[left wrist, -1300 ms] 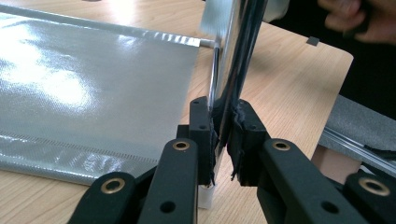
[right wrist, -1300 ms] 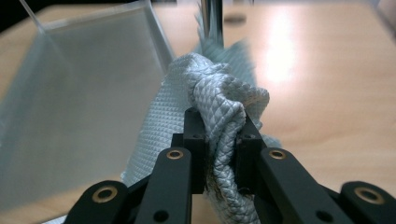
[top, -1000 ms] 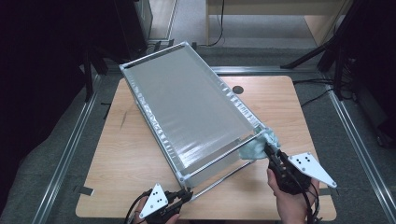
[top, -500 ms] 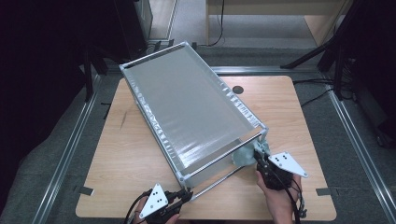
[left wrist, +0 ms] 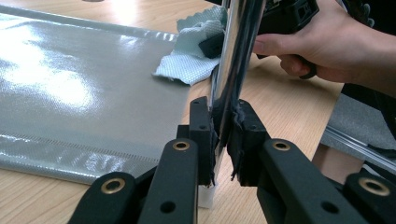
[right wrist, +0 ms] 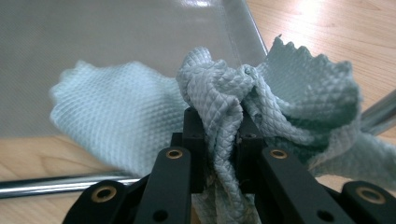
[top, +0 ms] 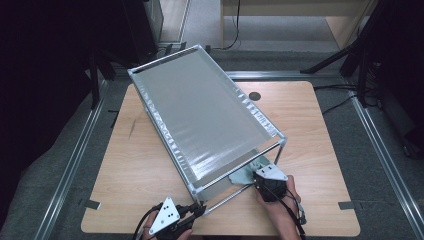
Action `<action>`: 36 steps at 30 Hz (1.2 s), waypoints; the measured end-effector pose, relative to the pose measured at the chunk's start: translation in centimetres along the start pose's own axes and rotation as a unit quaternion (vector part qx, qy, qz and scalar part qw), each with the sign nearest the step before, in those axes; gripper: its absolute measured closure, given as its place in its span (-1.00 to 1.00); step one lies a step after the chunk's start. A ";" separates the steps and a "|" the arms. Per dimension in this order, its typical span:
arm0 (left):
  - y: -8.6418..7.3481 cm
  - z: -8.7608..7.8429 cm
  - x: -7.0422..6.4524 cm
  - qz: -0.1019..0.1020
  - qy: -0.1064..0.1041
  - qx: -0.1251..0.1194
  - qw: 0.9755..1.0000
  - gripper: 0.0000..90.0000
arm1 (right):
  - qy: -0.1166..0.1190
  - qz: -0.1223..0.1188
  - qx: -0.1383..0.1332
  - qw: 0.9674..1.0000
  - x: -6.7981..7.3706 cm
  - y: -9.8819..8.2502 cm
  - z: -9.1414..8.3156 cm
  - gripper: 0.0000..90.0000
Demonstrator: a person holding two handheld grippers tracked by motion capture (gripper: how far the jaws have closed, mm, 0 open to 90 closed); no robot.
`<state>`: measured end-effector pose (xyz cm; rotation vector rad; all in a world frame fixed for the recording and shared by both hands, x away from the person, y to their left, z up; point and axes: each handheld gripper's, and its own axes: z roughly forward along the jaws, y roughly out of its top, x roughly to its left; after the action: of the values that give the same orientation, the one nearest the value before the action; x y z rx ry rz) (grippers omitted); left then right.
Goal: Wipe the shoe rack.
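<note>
A pale green cloth (right wrist: 219,116) is clamped in the right gripper (top: 270,186) jaws, at the near end of the metal rack (top: 200,115). The rack's near corner post (left wrist: 236,60) is clamped by the left gripper (top: 192,212) jaws, on the worktop (top: 320,130).

place: lab or test bay | signs: wooden table (top: 310,125), floor rails (top: 70,165), trailing cables (top: 345,102), dark surrounds

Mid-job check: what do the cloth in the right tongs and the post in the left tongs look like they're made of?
Cloth: pale blue-green woven fabric, probably microfibre; diamond waffle texture, pinked zigzag edge, soft folds. Post: polished metal tube, likely chromed or stainless steel; mirror-bright reflections along its length.
</note>
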<state>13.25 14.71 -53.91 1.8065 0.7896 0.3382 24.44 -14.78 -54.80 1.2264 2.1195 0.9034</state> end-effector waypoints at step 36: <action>1.1 -0.9 -0.3 -0.001 0.028 -0.006 1.000 0.80 | 0.016 0.003 0.002 1.000 4.5 -0.8 -1.3 0.79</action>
<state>12.94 14.92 -52.54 1.7917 0.8263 0.3931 21.06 -11.43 -55.03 1.2282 2.1461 0.9269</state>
